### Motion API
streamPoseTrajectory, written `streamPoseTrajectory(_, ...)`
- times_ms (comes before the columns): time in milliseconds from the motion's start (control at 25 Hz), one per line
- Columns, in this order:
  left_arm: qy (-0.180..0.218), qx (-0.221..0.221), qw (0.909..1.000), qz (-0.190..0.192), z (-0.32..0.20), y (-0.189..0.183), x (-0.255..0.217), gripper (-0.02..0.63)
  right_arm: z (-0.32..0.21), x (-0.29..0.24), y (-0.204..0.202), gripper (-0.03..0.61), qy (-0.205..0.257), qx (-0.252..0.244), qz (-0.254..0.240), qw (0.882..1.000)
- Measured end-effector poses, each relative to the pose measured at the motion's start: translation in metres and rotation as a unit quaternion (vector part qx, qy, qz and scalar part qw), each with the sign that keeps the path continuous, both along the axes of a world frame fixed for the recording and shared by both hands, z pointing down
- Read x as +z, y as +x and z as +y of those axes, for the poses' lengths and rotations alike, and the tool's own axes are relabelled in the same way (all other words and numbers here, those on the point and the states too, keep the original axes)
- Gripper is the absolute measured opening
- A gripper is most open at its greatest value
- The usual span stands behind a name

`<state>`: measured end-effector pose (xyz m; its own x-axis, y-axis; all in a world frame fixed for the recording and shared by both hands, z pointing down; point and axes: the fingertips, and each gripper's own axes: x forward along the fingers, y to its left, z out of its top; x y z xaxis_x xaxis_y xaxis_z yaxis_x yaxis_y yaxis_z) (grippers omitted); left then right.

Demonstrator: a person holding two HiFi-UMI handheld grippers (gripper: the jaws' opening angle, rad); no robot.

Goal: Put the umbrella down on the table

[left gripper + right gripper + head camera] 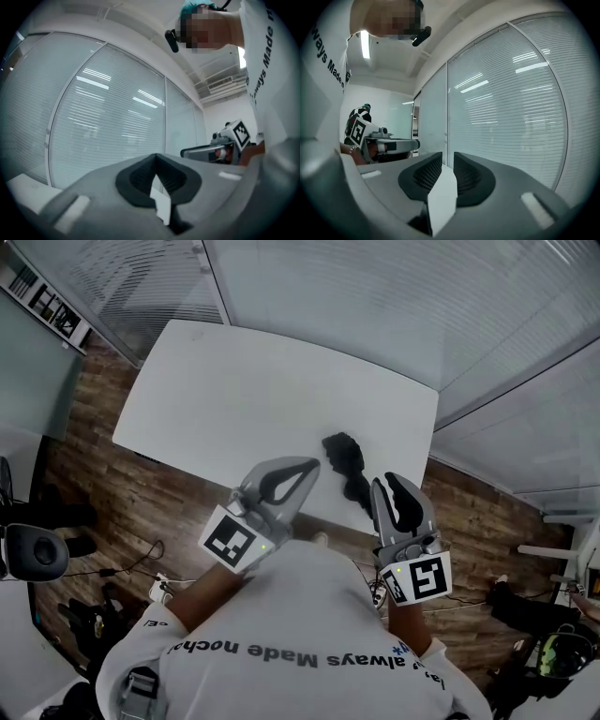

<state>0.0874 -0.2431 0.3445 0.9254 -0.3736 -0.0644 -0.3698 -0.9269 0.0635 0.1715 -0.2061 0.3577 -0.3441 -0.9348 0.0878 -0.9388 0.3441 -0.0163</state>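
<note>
A folded black umbrella (pixel 345 465) lies on the white table (pixel 244 390), close to its near edge, and neither gripper touches it. My left gripper (pixel 305 470) is raised in front of my chest, left of the umbrella and pointing toward it. In the left gripper view this gripper (pixel 156 157) is shut and empty. To the umbrella's right my right gripper (pixel 392 484) is also raised; in the right gripper view it (pixel 448 159) is all but shut, with only a thin slit between the pads and nothing in it. Both gripper views look level at the blinds.
Glass walls with white blinds (pixel 394 306) run behind and to the right of the table. Wood floor (pixel 122 493) surrounds it, with cables near my feet and a black office chair (pixel 28 554) at the left. The table carries nothing but the umbrella.
</note>
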Motion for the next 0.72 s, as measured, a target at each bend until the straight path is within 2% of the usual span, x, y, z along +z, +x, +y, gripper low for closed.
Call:
streamPoseTrajectory(240,0.004,0.005,1.0,-0.004,0.0035,0.002,-0.0042,0.003,-0.0008,-0.0064,-0.0056,0.055,0.009,-0.002,0.003,1.0)
streamPoseTrajectory(720,0.003,0.004,1.0,-0.005,0.0035,0.0016,-0.003,0.003,-0.0035,-0.0094,-0.0068,0.055,0.013,0.001,0.004,1.0)
